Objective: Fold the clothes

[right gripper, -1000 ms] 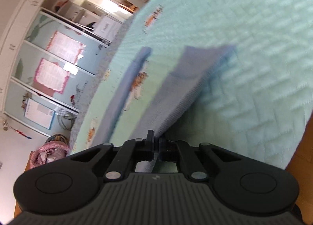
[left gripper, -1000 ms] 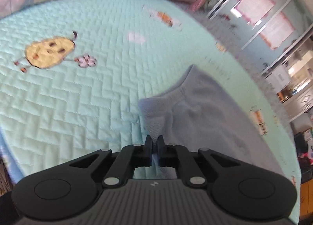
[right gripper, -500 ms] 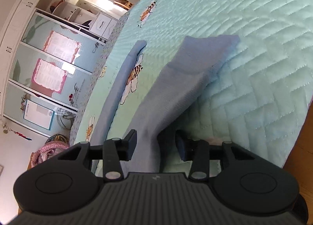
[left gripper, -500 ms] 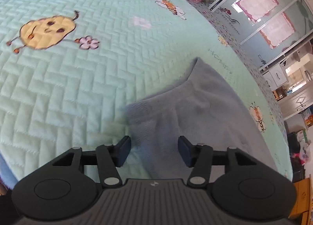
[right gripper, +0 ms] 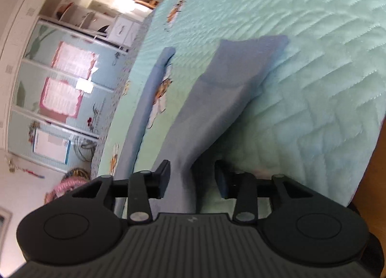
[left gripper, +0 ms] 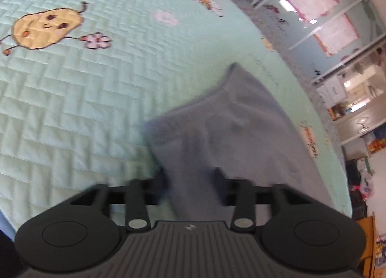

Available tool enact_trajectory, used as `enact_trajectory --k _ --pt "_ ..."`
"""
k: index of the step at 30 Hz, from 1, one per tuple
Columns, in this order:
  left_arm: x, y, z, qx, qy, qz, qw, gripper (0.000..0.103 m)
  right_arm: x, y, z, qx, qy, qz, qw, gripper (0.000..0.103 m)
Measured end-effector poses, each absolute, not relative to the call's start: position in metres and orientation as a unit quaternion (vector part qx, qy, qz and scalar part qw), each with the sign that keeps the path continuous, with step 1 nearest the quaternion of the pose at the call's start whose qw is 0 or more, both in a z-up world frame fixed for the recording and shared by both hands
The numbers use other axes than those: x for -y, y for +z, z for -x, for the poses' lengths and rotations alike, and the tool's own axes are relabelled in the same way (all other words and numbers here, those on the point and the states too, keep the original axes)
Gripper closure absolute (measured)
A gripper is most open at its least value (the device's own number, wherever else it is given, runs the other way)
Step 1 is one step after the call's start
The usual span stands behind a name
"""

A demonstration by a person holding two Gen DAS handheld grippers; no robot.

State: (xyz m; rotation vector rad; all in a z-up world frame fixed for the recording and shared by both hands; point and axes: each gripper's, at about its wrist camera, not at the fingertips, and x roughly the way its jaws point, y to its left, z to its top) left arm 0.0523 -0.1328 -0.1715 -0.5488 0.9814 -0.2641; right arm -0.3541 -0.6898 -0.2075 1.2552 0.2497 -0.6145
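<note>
Where the left claw (left gripper: pixel 190 177) gapes, blue garment (left gripper: pixel 231 133) blurs.

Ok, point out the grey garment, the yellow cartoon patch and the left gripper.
grey garment (left gripper: pixel 241 133), left wrist view, middle of the cloth.
yellow cartoon patch (left gripper: pixel 45 28), left wrist view, centre of its body.
left gripper (left gripper: pixel 190 176), left wrist view, midway between its open fingers.

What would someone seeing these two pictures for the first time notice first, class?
Most striking is the grey-blue garment lying on the mint-green quilted bedspread, running straight out from both pairs of open tongs: the left tongs and the right tongs. Next comes the yellow cartoon patch with a pink flower at the bedspread's upper left. In the right view, a second blue strip lies left of the garment.
</note>
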Motion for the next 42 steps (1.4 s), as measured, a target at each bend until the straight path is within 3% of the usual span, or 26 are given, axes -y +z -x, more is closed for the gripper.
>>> enact_trajectory --k 4,7,8,9,10,11,23,28,30,32,33,37,40,42 --pt "0.147 -0.167 -0.047 -0.463 -0.128 0.218 0.849 0.025 0.686 -0.204 0.349 -0.124 -0.280 -0.572 0.761 0.057" --pt "0.157 -0.165 -0.044 -0.464 -0.126 0.184 0.858 0.022 0.689 -0.201 0.349 -0.129 -0.285 -0.571 0.759 0.057" --pt "0.160 -0.164 -0.042 -0.464 -0.125 0.172 0.860 0.031 0.691 -0.200 0.349 -0.129 -0.288 -0.570 0.759 0.057" --pt "0.164 -0.163 -0.041 -0.464 -0.124 0.161 0.862 0.047 0.692 -0.200 0.351 -0.127 -0.291 -0.570 0.758 0.060" --pt "0.167 -0.163 -0.040 -0.464 -0.123 0.150 0.864 0.084 0.693 -0.199 0.352 -0.129 -0.293 -0.566 0.759 0.080" --pt "0.162 -0.164 -0.041 -0.471 -0.114 0.154 0.861 0.099 0.694 -0.198 0.354 -0.131 -0.297 -0.561 0.761 0.099" --pt "0.119 -0.120 -0.021 -0.441 -0.143 0.236 0.854 0.100 0.683 -0.148 0.369 -0.093 -0.282 -0.519 0.801 0.099" --pt "0.125 -0.154 -0.028 -0.486 -0.123 0.204 0.841 0.096 0.693 -0.167 0.372 -0.120 -0.282 -0.520 0.797 0.098" --pt "0.116 -0.163 -0.023 -0.489 -0.117 0.221 0.836 0.095 0.697 -0.189 0.376 -0.144 -0.287 -0.549 0.772 0.092" --pt "0.105 -0.165 -0.019 -0.481 -0.114 0.234 0.837 0.084 0.694 -0.203 0.386 -0.144 -0.281 -0.579 0.752 0.068" --pt "0.101 -0.165 -0.019 -0.479 -0.112 0.236 0.838 0.074 0.693 -0.206 0.391 -0.133 -0.276 -0.585 0.751 0.065" --pt "0.095 -0.166 -0.034 -0.488 -0.116 0.242 0.830 0.060 0.698 -0.210 0.405 -0.090 -0.288 -0.598 0.742 0.059" --pt "0.101 -0.170 -0.041 -0.488 -0.115 0.238 0.832 0.059 0.698 -0.209 0.404 -0.080 -0.303 -0.590 0.744 0.058" --pt "0.107 -0.169 -0.044 -0.480 -0.110 0.230 0.839 0.071 0.693 -0.209 0.401 -0.090 -0.312 -0.577 0.750 0.076"
